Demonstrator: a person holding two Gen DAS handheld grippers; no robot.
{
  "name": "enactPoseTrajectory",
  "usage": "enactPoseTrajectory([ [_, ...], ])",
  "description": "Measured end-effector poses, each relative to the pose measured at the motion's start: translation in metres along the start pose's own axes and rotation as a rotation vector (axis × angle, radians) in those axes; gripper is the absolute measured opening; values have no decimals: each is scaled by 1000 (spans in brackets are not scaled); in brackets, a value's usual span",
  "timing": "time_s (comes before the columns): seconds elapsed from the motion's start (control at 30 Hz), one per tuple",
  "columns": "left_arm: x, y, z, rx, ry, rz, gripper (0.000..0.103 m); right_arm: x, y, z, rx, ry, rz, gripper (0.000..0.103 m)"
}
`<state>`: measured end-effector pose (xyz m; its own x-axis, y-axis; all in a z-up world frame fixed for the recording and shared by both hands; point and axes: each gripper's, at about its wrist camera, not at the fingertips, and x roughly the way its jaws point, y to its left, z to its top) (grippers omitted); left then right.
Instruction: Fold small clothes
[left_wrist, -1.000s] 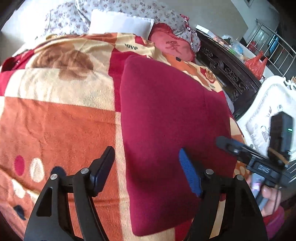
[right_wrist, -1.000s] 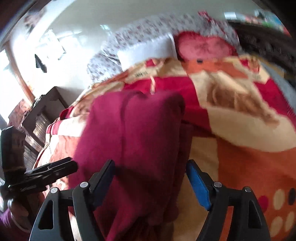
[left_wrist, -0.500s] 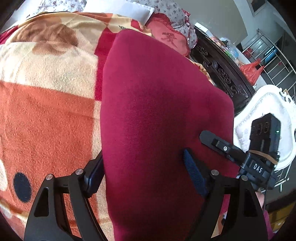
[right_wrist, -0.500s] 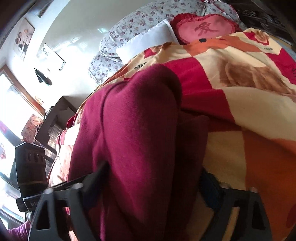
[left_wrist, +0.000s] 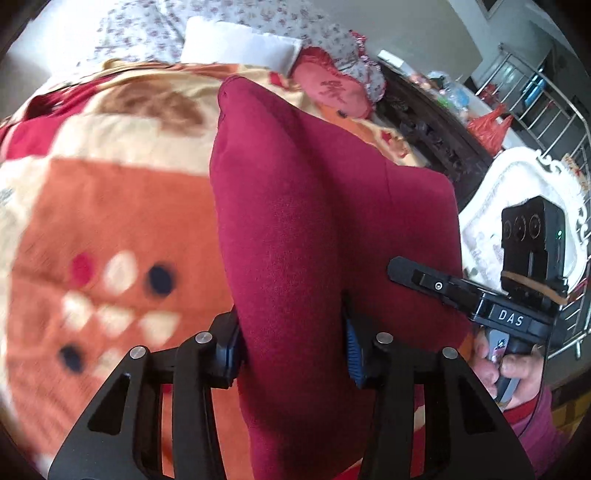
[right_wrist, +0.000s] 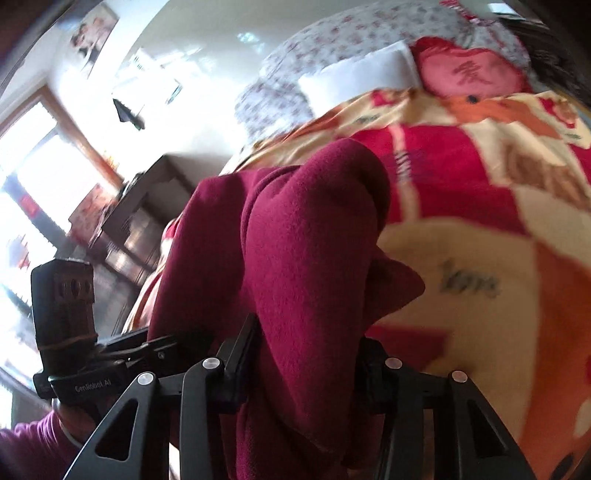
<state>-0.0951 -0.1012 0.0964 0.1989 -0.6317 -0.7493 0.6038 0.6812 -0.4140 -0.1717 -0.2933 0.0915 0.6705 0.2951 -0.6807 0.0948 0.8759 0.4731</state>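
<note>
Fleece fills the left gripper (left_wrist: 291, 343), whose fingers are clamped on the near edge of a dark red garment (left_wrist: 317, 206) raised off the bed. Right gripper (right_wrist: 306, 354) pinches another bunched part of the same garment (right_wrist: 306, 236), fingers pressed into the cloth. From both grips the fabric stretches away and drapes onto an orange, red and cream patterned blanket (left_wrist: 110, 221). Beyond lie a white pillow (left_wrist: 236, 44), a red embroidered cushion (left_wrist: 332, 90) and floral bedding (right_wrist: 332, 40).
</note>
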Motion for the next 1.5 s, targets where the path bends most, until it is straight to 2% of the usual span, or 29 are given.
enactPoseTrajectory([
  [0.13,-3,26,-34,-32,45,52,44,27,21,-28,-20,69,12,43],
  [0.2,7,40,-46,-75,76,52,45,42,24,-40,-25,77,-29,45],
  [0.23,9,46,-51,-96,70,58,49,47,24,-44,-36,81,-63,54],
  [0.27,7,50,-54,-116,62,57,55,49,24,-46,-39,81,-84,57],
  [0.3,5,51,-55,-127,59,53,55,49,24,-48,-35,74,-96,59],
  [0.37,-1,49,-54,-127,58,63,56,41,24,-48,-31,63,-103,59],
  [0.5,-14,40,-53,-68,38,125,56,11,36,-44,-113,24,-178,60],
  [0.57,-18,42,-50,-65,16,133,56,-4,45,-43,-151,0,-210,60],
  [0.73,-34,33,-43,-42,-52,163,56,-22,69,-38,-226,-36,-208,60],
  [0.83,-40,27,-42,-18,-78,204,56,-22,83,-39,-266,-37,-191,51],
  [0.97,-42,25,-46,-16,-85,257,60,-8,94,-52,-295,-19,-171,50],
  [1.03,-44,23,-50,-14,-94,276,60,10,94,-62,-312,25,-206,50],
  [1.13,-46,20,-55,-8,-103,304,60,43,84,-77,-347,87,-341,51],
  [1.3,-55,17,-63,-3,-142,347,60,26,90,-79,-328,40,-338,51],
  [1.5,-67,12,-66,-12,-190,357,60,0,103,-75,-294,-28,-359,51],
])
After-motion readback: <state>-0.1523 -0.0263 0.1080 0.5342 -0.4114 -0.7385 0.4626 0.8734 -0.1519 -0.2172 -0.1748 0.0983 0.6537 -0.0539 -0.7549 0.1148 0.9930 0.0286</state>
